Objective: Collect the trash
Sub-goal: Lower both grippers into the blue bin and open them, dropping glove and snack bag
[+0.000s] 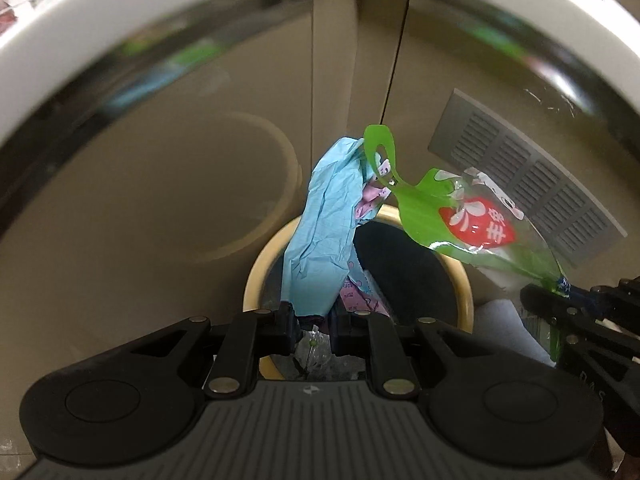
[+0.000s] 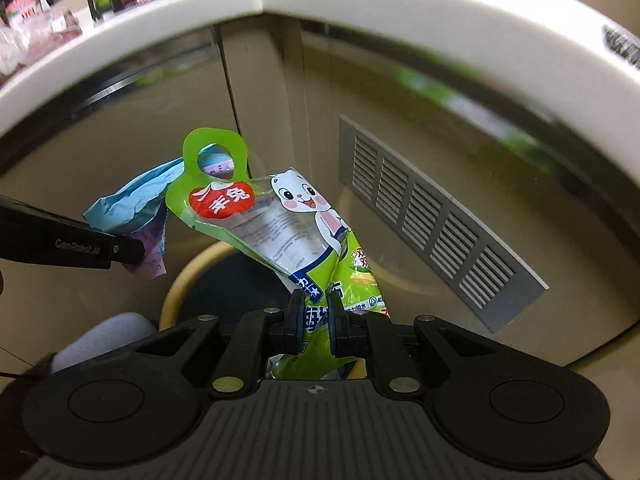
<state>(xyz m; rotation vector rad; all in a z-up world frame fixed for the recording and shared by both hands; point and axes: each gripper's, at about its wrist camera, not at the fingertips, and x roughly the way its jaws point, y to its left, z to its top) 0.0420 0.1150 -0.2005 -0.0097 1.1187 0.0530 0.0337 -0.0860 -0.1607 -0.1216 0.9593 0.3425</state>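
Left gripper (image 1: 314, 326) clamps the bottom end of a crumpled blue wrapper (image 1: 320, 232), with pink printed paper (image 1: 370, 200) bunched in behind it; jaws nearly closed on the wad. Right gripper (image 2: 314, 328) is pinched tight on the lower part of a green snack bag (image 2: 280, 224) with a cartoon rabbit and a red label, hang-hole end sticking up. Both pieces of trash are in the air, none released yet.

Just past the fingertips sits the trash bin (image 1: 460, 276), round, yellow rim, dark inside, on the floor. In the left wrist view the blue wrapper stands over the rim's left part and some clear scraps show below the jaws. In the right wrist view the bin (image 2: 176, 288) lies left of the green bag, so the bag looks closer to the rim than to the middle of the opening.

Further back: beige cabinet door (image 2: 400, 92) with a grey vent grille (image 2: 432, 224), white table edge (image 2: 360, 4) above.

Risks: the green bag is long and stiff, so released off-centre it could catch the rim and slide to the floor. The blue and pink pieces are loose, so they may separate and one may flutter outside. The grippers are close together and could knock each other. Thin film may cling to the pads.
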